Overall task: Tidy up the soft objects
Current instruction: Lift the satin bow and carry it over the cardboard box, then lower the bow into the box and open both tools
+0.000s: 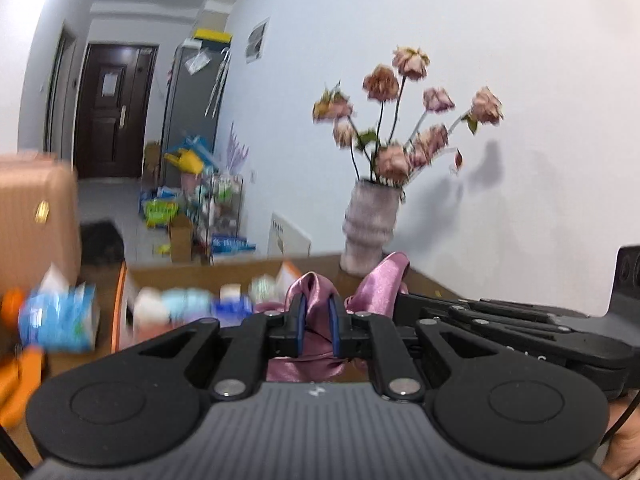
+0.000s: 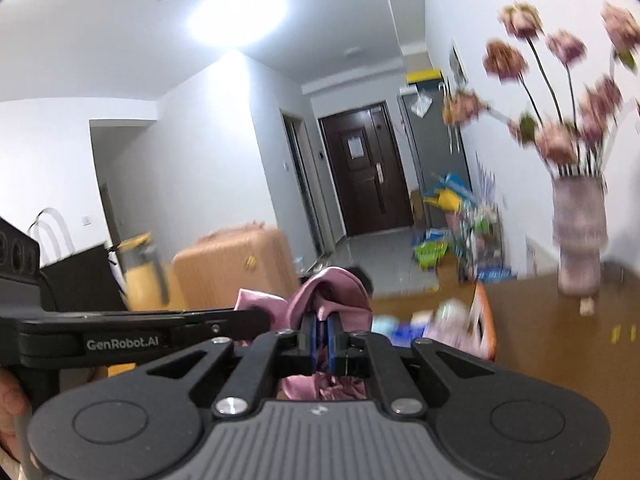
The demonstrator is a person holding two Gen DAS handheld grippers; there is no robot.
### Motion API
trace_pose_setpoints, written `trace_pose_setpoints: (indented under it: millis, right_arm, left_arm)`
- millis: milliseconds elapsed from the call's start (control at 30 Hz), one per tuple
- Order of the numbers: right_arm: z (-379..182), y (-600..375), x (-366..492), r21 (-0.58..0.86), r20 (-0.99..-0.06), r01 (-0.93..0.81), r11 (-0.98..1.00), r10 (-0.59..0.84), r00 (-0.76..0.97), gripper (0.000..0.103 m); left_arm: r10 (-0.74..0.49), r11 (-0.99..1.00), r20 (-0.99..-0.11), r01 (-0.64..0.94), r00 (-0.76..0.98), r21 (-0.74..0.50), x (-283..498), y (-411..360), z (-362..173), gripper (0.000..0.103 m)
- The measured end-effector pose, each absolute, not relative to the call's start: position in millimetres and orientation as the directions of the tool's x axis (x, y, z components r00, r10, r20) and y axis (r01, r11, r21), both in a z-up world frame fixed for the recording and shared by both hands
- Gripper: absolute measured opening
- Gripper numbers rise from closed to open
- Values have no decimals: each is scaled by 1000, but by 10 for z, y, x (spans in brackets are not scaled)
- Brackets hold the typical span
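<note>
Both jaws are clamped nearly closed on the same pink satin cloth: your left gripper pinches one bunched fold and your right gripper another, so the fabric hangs between them above the brown table, probably to let it fall open for folding or sorting. Two grips suit something this slippery and limp, since one pinch would leave it in a heap. Beyond the cloth, an open cardboard box of blurred packets sits on the table, and a ribbed vase of dried flowers stands by the wall, clear of the fabric
</note>
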State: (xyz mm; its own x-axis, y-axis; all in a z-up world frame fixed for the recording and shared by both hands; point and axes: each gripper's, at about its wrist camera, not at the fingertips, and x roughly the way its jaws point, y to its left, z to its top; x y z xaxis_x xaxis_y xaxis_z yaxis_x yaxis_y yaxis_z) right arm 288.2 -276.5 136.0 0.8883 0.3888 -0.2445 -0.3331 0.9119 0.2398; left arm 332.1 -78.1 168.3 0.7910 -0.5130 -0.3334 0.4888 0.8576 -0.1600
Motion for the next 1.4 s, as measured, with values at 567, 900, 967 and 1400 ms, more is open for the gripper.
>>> trace_pose_setpoints:
  millis: [567,900,967,1400]
  right_arm:
    - [845,-3284,5752,207,-525,-178,962,263,809,5]
    - [5,-2913,6141,-43,-682,-178,983,101,724,6]
    - [-24,-2887,6159,-53,-696,-175,983,89,713,9]
    - [1018,-3218,5399,59,-568,-142,988,150,809,59]
  left_arm:
    - [-475,880,-547,371,689,-296,6062,-1517,746,12]
    - [-464,886,-646,335,606,-321,6338,-1399,7,13]
    - [-452,891,-646,349,615,-291,6280,-1424,25,17]
    - [-166,978,-504,205,848,24,5498,-913,1052,84]
